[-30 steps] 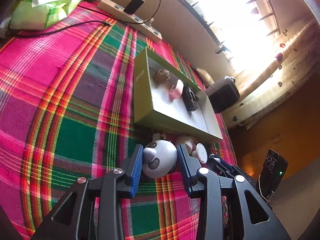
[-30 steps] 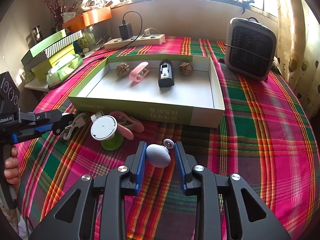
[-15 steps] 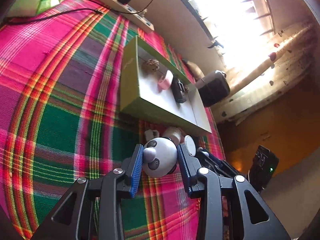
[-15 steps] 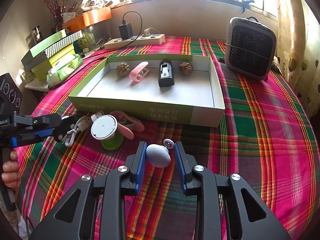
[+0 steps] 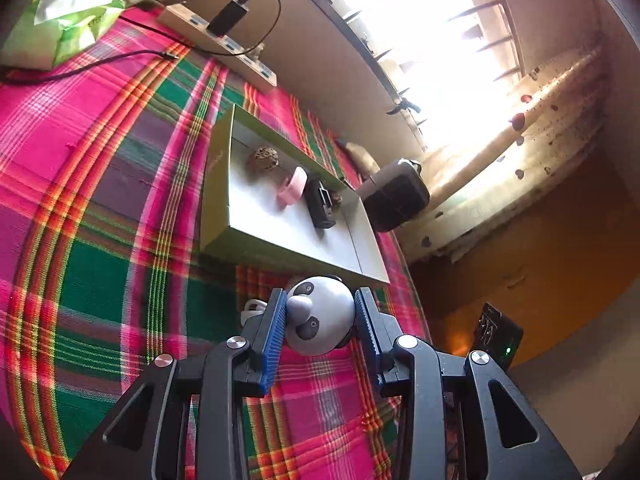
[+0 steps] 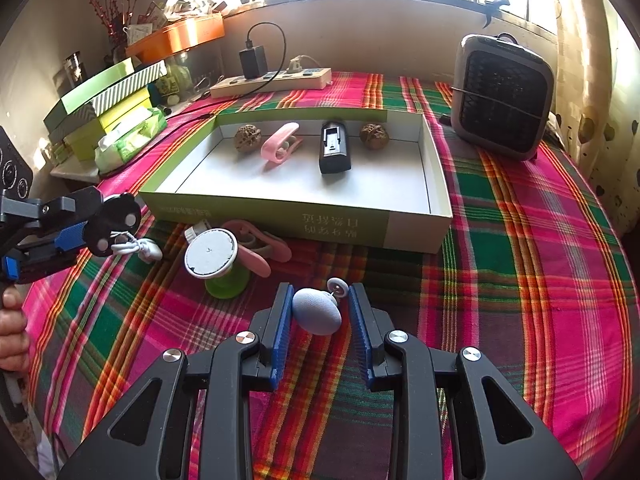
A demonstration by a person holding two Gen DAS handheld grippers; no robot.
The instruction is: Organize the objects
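My left gripper is shut on a round panda toy, held above the plaid cloth in front of the green box. In the right wrist view the same left gripper is at the far left, and the toy's white cord hangs from it. My right gripper is shut on a blue-grey egg-shaped toy with a white button at its tip. The box holds two walnuts, a pink clip and a black device.
A white disc on a green spool and a pink clip lie on the cloth before the box. A grey heater stands back right, with a power strip behind. A tissue pack and stacked boxes are at the left.
The left gripper has tipped and shifted a little with the panda toy still in it, and the toy's cord has come off the cloth. The right gripper has stayed still.
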